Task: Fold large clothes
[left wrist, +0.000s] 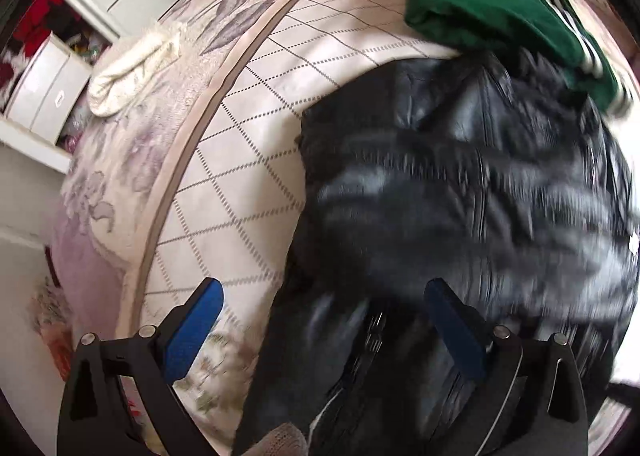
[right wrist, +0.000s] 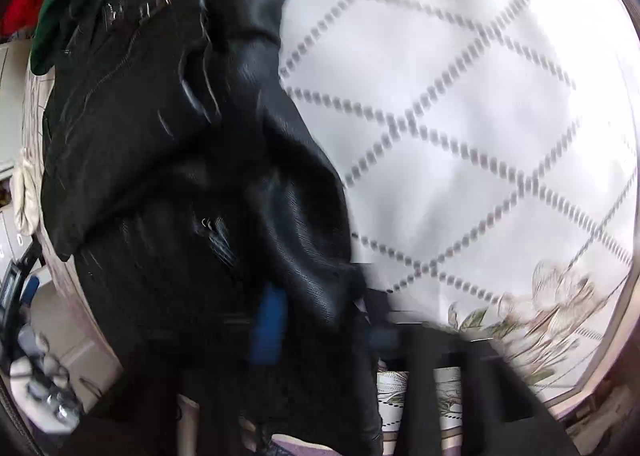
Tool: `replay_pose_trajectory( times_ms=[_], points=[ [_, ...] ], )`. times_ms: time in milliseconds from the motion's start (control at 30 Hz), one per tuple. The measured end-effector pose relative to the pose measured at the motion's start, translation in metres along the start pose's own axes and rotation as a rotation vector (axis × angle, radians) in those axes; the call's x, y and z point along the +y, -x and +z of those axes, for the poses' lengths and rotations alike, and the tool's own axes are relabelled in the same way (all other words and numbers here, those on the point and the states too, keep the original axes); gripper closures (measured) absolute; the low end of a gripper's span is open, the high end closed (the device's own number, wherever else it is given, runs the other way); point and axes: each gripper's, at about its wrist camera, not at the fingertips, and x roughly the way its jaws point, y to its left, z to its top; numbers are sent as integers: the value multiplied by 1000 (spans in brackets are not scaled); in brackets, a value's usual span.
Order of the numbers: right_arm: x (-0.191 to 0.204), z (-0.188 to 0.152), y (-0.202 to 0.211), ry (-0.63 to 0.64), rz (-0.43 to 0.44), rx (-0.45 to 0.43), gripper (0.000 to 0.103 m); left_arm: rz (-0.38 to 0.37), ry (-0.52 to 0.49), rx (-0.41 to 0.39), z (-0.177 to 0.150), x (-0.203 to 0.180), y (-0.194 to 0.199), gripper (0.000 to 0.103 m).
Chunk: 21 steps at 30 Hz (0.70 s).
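1. A black leather jacket with metal zips [left wrist: 460,183] lies crumpled on a cream bedspread with a dotted diamond grid and floral border [left wrist: 248,159].
2. The left gripper with blue pads on black fingers [left wrist: 324,320] hovers over the jacket's near edge, its fingers spread wide with nothing between them; one pad sits above the bedspread, the other above the leather.
3. In the right wrist view the same jacket [right wrist: 168,127] fills the left half, with the bedspread [right wrist: 460,115] bright to its right.
4. The right gripper [right wrist: 320,324] is badly blurred. A fold of black leather passes between its blue pads [right wrist: 269,326], and it looks pinched there, though the blur leaves me unsure how firmly.
5. A folded dark green garment with white stripes [left wrist: 500,7] rests at the far edge of the jacket, touching it.
6. A rolled cream knitted cloth [left wrist: 132,67] lies on the floral border, well apart from the jacket.
7. Beyond the bed stand white storage boxes on a shelf [left wrist: 44,87].
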Motion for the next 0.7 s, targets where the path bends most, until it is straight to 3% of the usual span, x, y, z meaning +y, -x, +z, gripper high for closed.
replay_pose_trajectory(
  times_ms=[200,300,367,467,533,567,600,700],
  points=[
    [28,-56,-23,-66,97,34,95,-4,-81,32,-41,16,6,0],
    [46,-88,-45,-61,175,159,95,-6,-138,27,-60,18,13,0],
    [47,-108,-50,-54,181,226,94,-33,-175,31,-76,17,21,0],
    [34,-130,-32,-52,166,209,90,-81,-245,23,-102,6,39,0],
    [22,-138,-12,-45,128,154,67,-111,-285,27,-122,-5,49,0],
    [13,-141,4,-41,116,110,44,-131,-306,38,-137,-15,55,0],
    [6,-132,19,-37,118,83,31,-154,-321,52,-149,-23,59,0],
    [-22,-125,49,-38,129,15,30,-217,-354,102,-190,-55,69,0]
  ],
)
